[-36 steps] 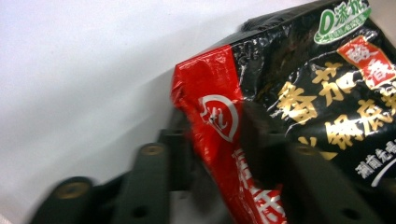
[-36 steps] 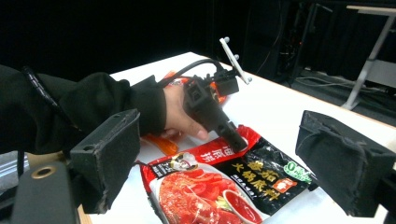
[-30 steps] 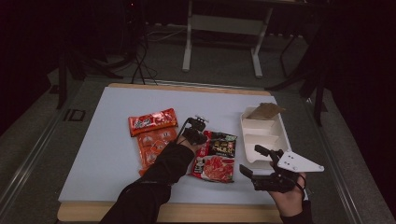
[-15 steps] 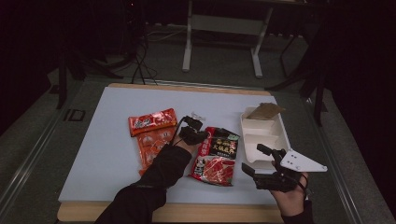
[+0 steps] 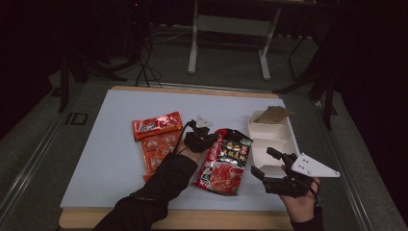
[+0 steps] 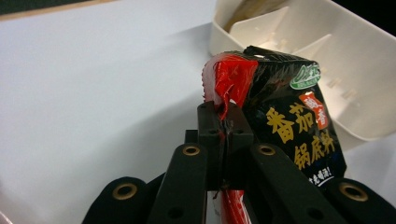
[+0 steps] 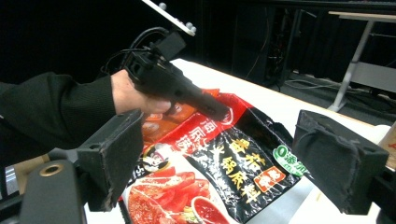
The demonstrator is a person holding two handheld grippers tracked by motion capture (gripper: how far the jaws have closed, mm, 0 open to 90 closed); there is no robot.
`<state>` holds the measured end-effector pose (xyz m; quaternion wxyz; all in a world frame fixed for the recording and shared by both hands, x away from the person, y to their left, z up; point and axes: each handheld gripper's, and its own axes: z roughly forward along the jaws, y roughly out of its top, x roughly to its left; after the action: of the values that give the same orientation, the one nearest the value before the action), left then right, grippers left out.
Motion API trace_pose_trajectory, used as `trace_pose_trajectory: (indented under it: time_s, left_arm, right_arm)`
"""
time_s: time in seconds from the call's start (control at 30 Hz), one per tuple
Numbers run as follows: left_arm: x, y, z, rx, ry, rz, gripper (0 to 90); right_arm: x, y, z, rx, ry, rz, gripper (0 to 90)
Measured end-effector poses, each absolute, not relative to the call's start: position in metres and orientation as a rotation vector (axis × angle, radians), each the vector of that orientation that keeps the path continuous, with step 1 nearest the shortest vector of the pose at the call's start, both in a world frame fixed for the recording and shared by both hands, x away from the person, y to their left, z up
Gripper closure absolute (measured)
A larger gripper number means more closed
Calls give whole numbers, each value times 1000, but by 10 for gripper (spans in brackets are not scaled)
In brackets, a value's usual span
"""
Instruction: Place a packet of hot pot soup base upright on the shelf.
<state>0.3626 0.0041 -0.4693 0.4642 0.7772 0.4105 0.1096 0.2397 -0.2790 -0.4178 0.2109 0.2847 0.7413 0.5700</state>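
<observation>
High view
Surface (image 5: 96, 144): pale, wood-edged, with dark floor around it.
Left gripper (image 5: 204, 136): near the middle of the surface, at the upper left corner of the black pouch (image 5: 225, 161); a dark sleeve (image 5: 166, 175) leads to it from the bottom edge.
Black pouch: black and red, between the orange packs and the tray, its top end tilted up at the gripper, its lower end near the front edge of the surface.
Orange packs (image 5: 156, 139): two, just left of the left gripper, one across the top of the other, flat on the surface.
Tray (image 5: 290, 130): white, with compartments, at the right edge; a brown packet (image 5: 272, 114) lies in its far compartment.
Right gripper (image 5: 269, 163): in front of the tray at bottom right, fingers apart, nothing between them, grey plate on top.

Left gripper view
Left fingers (image 6: 219, 135): pressed together on the red edge of the black pouch (image 6: 285, 121), gripping it.
Black pouch: hangs up off the white surface (image 6: 93, 93), yellow characters on its black face.
Tray (image 6: 355, 70): just behind the pouch, at the upper right.

Right gripper view
Right fingers (image 7: 116, 154): wide apart, empty.
Black pouch (image 7: 224, 172): between and beyond them, its far corner lifted.
Left gripper (image 7: 219, 111): clamped on that corner, held by a hand (image 7: 133, 95) in a dark sleeve.
</observation>
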Motion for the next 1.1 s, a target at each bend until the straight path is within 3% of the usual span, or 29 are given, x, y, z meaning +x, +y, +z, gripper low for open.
trace_pose_trajectory:
  time_s: [1.1]
  left_arm:
    - [321, 24, -411, 1649, 742, 155, 884]
  right_arm:
    - [251, -281, -411, 905, 2021, 1555, 105]
